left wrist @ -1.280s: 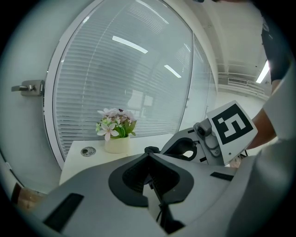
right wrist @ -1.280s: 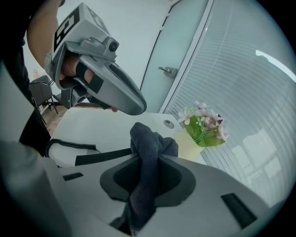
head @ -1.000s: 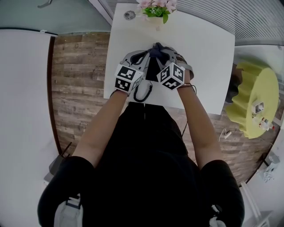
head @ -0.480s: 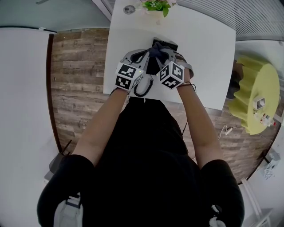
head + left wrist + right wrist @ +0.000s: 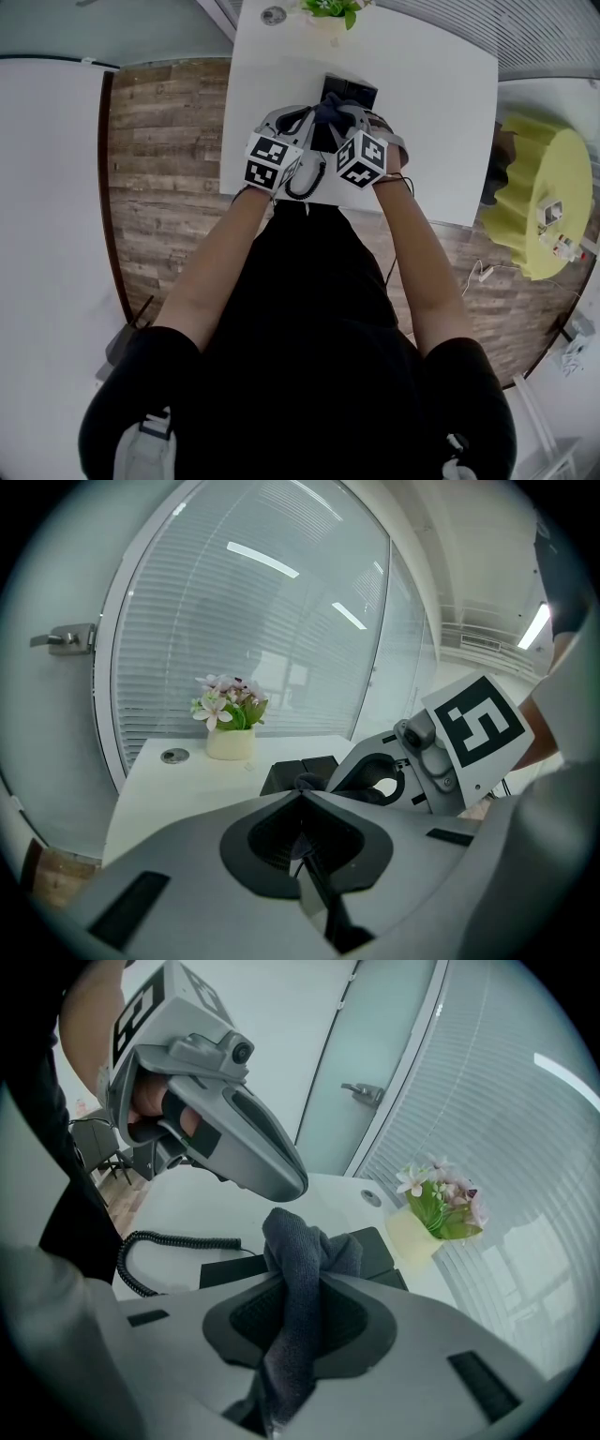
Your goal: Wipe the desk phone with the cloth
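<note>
While the right gripper (image 5: 300, 1283) pinched the grey cloth (image 5: 302, 1241) firmly between its jaws, a soft bunch of it stood out past the tips, and that bunch looked like the working end. Just beyond it lay the desk phone (image 5: 380, 1246), black and low on the white table (image 5: 422, 112). Its coiled cord (image 5: 141, 1239) looped away on the right gripper's left side, below the left gripper (image 5: 281, 1180).

The left gripper's jaws were pressed together on nothing. It hung just beside its partner, with its tips over the near part of the phone.

The cloth looked light and limp — it would fold under any push, so only gentle, flat strokes would spread it. The hold, taken mid-cloth with a tail hanging below the jaws, seemed secure enough.

The phone was another matter: stiff plastic, probably light, and likely to skid on that smooth top. The closed left gripper might steady it by bearing down on an edge of the body, away from the keys. The springy cord could snag a jaw. Whether the handset sat in its cradle could not be told.

The flower pot (image 5: 412, 1232) stood well beyond the phone — clear of the action.
</note>
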